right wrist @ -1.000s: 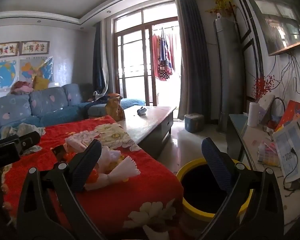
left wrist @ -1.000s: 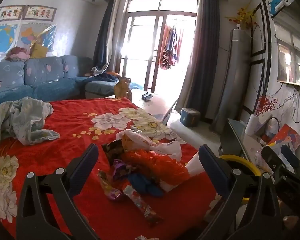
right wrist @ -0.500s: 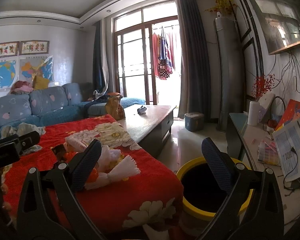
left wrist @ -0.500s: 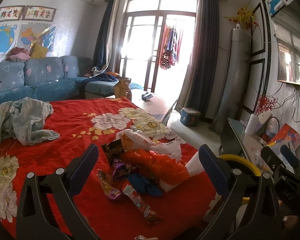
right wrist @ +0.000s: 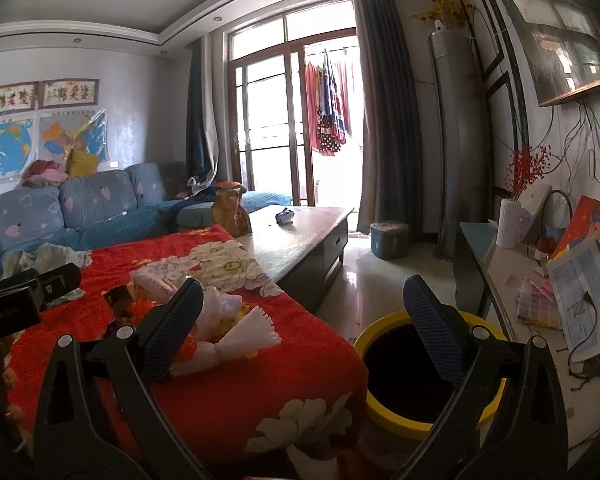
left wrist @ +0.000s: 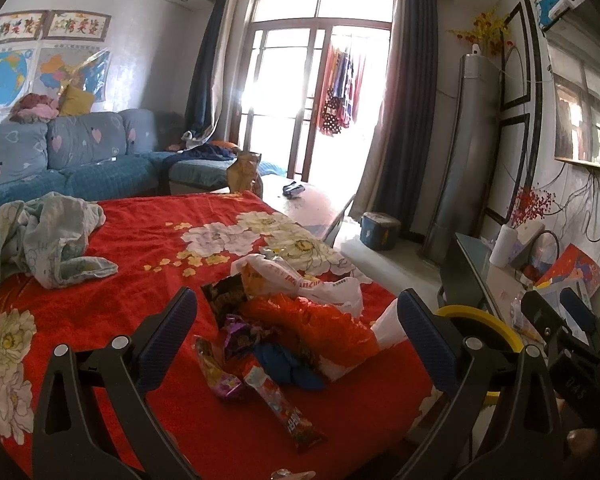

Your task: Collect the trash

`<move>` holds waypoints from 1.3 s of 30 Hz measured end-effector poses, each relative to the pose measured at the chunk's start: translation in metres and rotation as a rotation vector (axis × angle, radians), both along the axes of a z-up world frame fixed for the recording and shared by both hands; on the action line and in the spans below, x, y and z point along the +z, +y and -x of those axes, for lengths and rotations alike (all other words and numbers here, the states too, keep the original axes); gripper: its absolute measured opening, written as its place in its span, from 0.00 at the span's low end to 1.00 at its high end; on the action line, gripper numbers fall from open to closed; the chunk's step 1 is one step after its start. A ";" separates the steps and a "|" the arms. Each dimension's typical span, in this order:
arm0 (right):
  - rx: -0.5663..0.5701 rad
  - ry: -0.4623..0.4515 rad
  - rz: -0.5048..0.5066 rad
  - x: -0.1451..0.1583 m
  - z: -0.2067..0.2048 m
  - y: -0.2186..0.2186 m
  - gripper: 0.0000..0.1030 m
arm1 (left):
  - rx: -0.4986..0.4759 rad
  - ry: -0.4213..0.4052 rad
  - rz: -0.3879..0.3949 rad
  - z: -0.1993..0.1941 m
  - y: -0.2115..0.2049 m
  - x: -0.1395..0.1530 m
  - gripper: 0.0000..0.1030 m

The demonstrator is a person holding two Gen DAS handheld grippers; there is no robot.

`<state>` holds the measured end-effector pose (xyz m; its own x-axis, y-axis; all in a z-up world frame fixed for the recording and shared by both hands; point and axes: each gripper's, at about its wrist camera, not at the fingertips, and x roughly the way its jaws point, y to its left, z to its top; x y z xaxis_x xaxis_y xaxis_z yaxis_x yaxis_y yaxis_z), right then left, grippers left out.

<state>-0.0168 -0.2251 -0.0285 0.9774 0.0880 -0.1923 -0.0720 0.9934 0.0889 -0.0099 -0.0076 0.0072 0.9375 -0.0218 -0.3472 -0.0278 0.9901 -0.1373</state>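
Red bedspread with white flowers [left wrist: 140,248], spread over a low flat surface. On it, near the right edge, a heap of trash [left wrist: 296,320]: white plastic bag [left wrist: 300,280], crumpled orange-red bag [left wrist: 320,324], dark snack packet [left wrist: 224,296], purple wrapper [left wrist: 240,332], blue piece [left wrist: 288,368], long red wrapper [left wrist: 288,412]. Far left, well apart, a rumpled pale cloth [left wrist: 40,236]. Beyond the spread, bare wooden desk [right wrist: 300,236] with brown bag [right wrist: 230,210] and small dark object [right wrist: 285,216]. On the floor [right wrist: 364,276] beside the bed, yellow-rimmed bin [right wrist: 428,372].
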 end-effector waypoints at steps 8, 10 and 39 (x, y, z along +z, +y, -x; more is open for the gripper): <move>0.005 0.026 -0.001 -0.006 0.000 0.000 0.90 | -0.023 0.064 0.005 -0.016 0.002 -0.015 0.94; 0.009 0.041 -0.001 -0.008 -0.005 0.000 0.90 | -0.017 0.077 0.002 -0.023 0.005 -0.017 0.94; 0.431 0.249 0.172 -0.027 -0.065 0.112 0.87 | 0.027 0.198 0.116 -0.094 0.118 -0.044 0.94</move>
